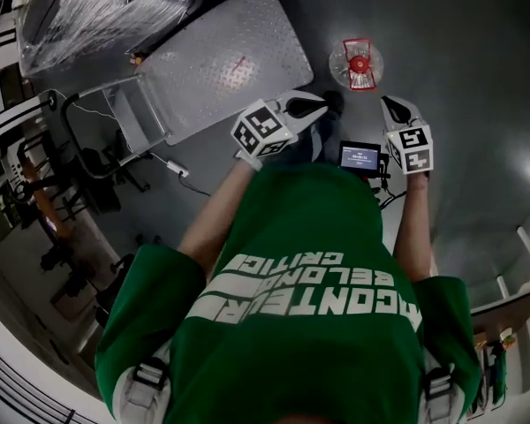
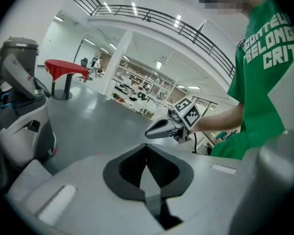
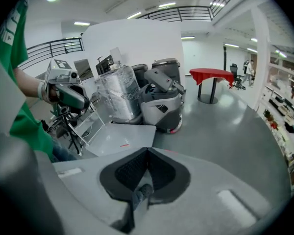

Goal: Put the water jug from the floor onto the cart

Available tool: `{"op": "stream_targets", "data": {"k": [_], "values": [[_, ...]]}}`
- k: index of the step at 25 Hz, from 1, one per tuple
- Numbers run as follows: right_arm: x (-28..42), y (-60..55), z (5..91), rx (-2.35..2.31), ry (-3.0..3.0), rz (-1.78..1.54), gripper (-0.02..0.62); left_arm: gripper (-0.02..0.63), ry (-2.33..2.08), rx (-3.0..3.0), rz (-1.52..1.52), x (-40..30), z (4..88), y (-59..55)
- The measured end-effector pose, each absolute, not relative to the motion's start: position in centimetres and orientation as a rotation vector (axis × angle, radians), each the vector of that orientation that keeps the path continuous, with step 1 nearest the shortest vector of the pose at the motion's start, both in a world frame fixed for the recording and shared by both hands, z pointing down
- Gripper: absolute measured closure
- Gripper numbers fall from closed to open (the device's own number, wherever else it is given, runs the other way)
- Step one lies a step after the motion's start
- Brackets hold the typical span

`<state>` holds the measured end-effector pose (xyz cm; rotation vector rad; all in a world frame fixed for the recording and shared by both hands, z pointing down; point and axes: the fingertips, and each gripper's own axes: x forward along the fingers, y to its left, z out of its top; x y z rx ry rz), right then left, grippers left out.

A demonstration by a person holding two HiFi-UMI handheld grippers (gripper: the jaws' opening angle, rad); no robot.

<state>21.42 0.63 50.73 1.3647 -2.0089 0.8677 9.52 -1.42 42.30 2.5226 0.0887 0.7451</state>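
Observation:
In the head view the water jug point(image 1: 357, 64) stands on the grey floor, seen from above as a clear round body with a red cap and handle. To its left lies the cart point(image 1: 221, 60), a flat metal platform with its push handle point(image 1: 115, 104) at the near-left end. My left gripper point(image 1: 311, 104) is shut and empty and points toward the gap between cart and jug. My right gripper point(image 1: 391, 105), also shut and empty, hangs just below and right of the jug. The jug is out of both gripper views. The cart platform point(image 3: 120, 138) shows in the right gripper view.
A plastic-wrapped load point(image 1: 97, 7) sits beyond the cart, and a grey floor-cleaning machine point(image 3: 161, 102) stands beside the wrapped load point(image 3: 118, 99). A red round table point(image 3: 210, 75) is farther off. Stands and cables point(image 1: 79, 166) crowd the left. A small screen device point(image 1: 359, 157) hangs at my waist.

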Motion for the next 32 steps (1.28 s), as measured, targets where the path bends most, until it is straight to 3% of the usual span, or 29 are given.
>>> {"op": "stream_targets", "data": {"k": [12, 23, 32], "values": [[23.2, 1.0, 55.5, 1.507, -1.911, 0.977, 0.603, 0.598, 0.448, 2.446, 0.934, 17.2, 51.9, -1.4], [23.8, -1.2, 65.1, 1.524, -1.875, 1.071, 0.603, 0.597, 0.400, 2.457, 1.015, 19.9, 62.6, -3.5], [23.8, -0.4, 73.7, 1.655, -1.769, 1.172, 0.601, 0.524, 0.365, 2.457, 1.144, 20.6, 72.7, -4.7]]}}
